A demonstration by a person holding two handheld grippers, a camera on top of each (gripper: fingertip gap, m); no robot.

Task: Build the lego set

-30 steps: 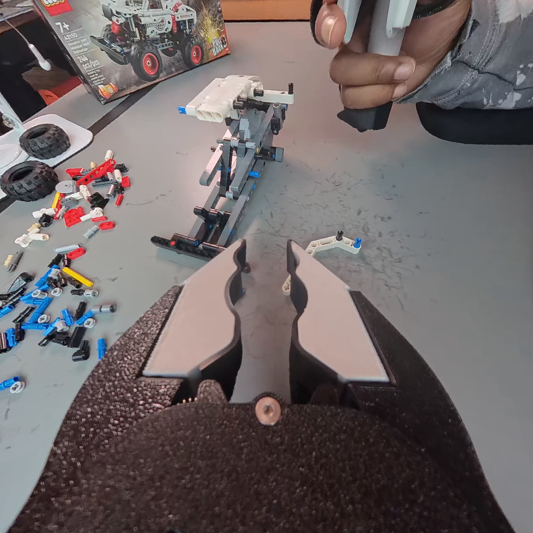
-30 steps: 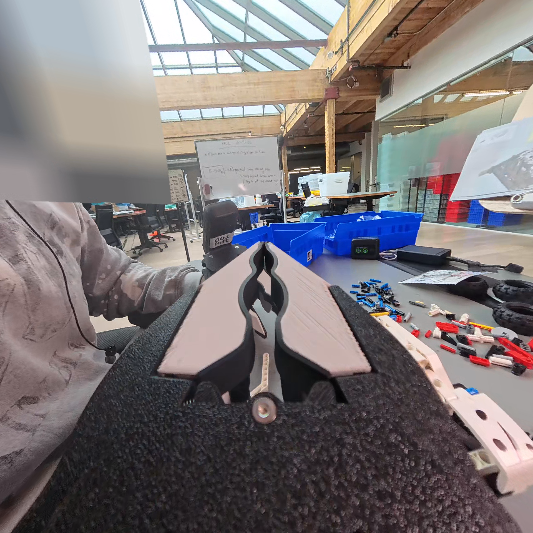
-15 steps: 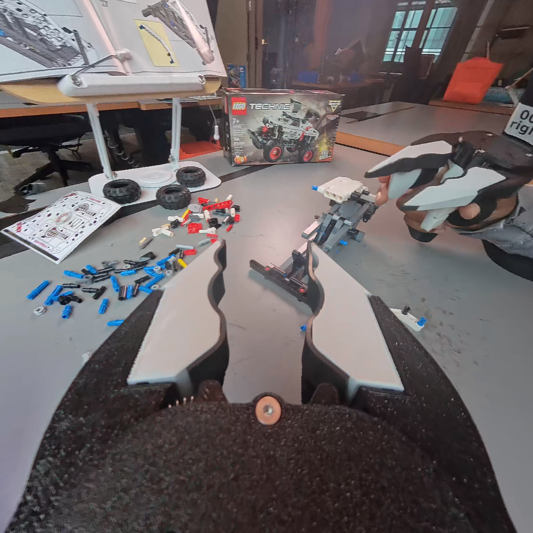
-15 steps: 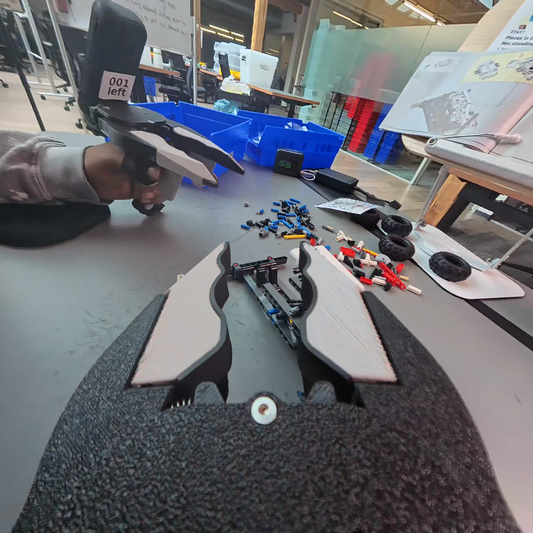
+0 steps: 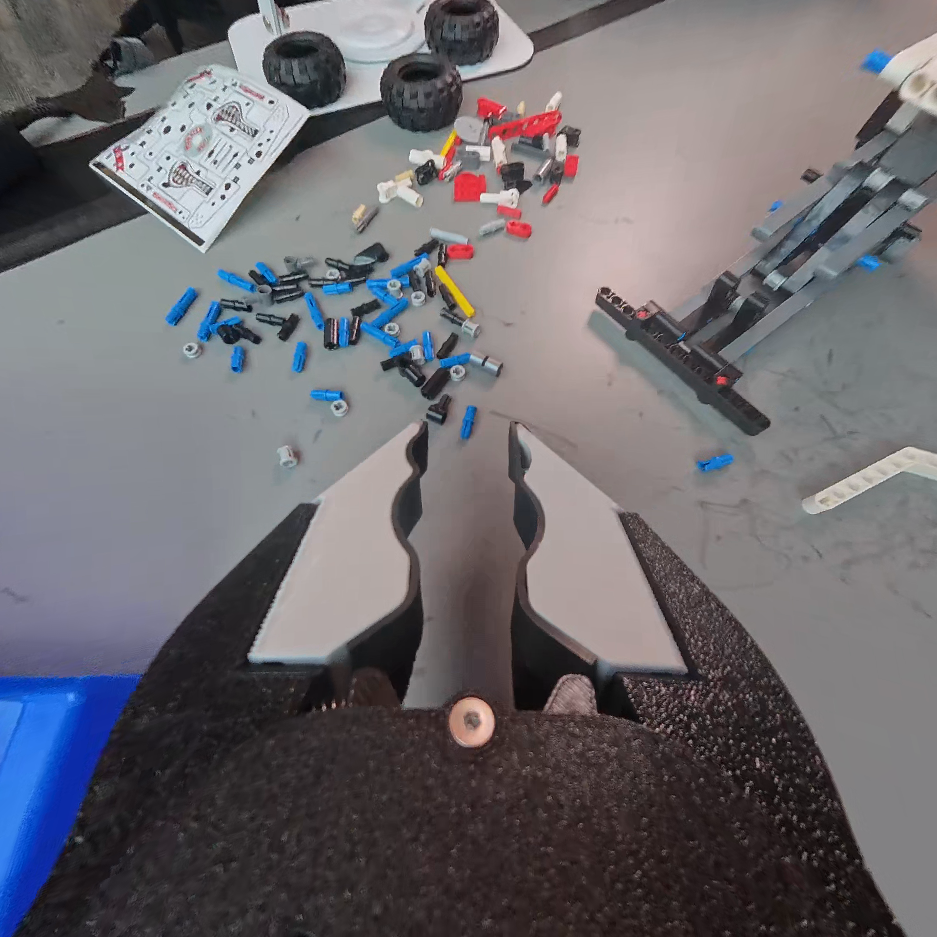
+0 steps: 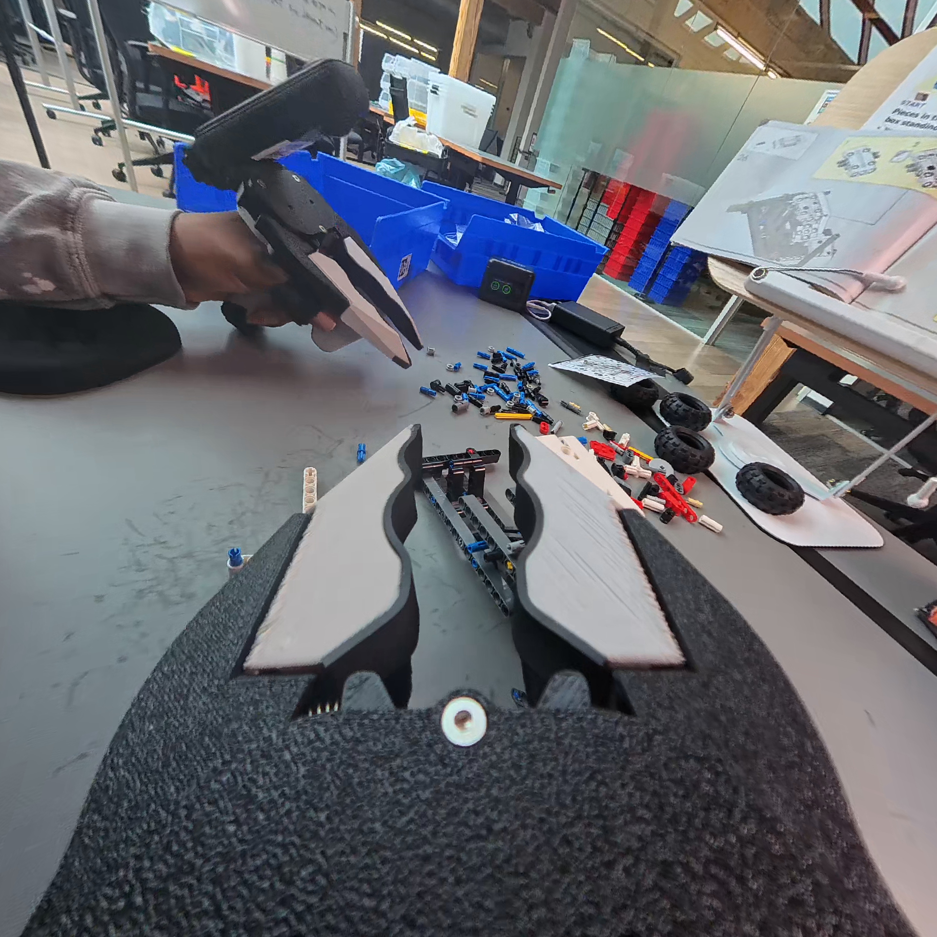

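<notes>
The left gripper (image 5: 467, 431) has swung away from the half-built chassis (image 5: 791, 263) and tipped down since half a second ago, so its view now looks onto the scatter of blue and black pins (image 5: 355, 314) on the grey bench (image 5: 127, 481); the set's box and the raised instruction stand, which filled the top of that view, have dropped out of it. Its jaws have narrowed from the wider spread of that earlier moment but stand apart with nothing between them, the tips just short of a lone blue pin (image 5: 468, 422). The right gripper (image 6: 465, 441) has barely shifted: it hangs over the chassis (image 6: 471, 507), which lies flat on the bench between and beyond its parted, empty jaws, the black end beam farthest from the camera. A white angled beam (image 5: 882, 479) lies apart to the right in the left wrist view, with a stray blue pin (image 5: 715, 462) near it. Three black tyres (image 5: 421, 91) sit by the white stand base (image 5: 487, 40), next to the red and white pieces (image 5: 507, 152). As for writing, a printed sticker sheet (image 5: 203, 152) lies beside the tyres, and the open instruction booklet (image 6: 831, 203) and a whiteboard (image 6: 284, 20) show in the right wrist view (each bears print or handwriting, not repeated here).
</notes>
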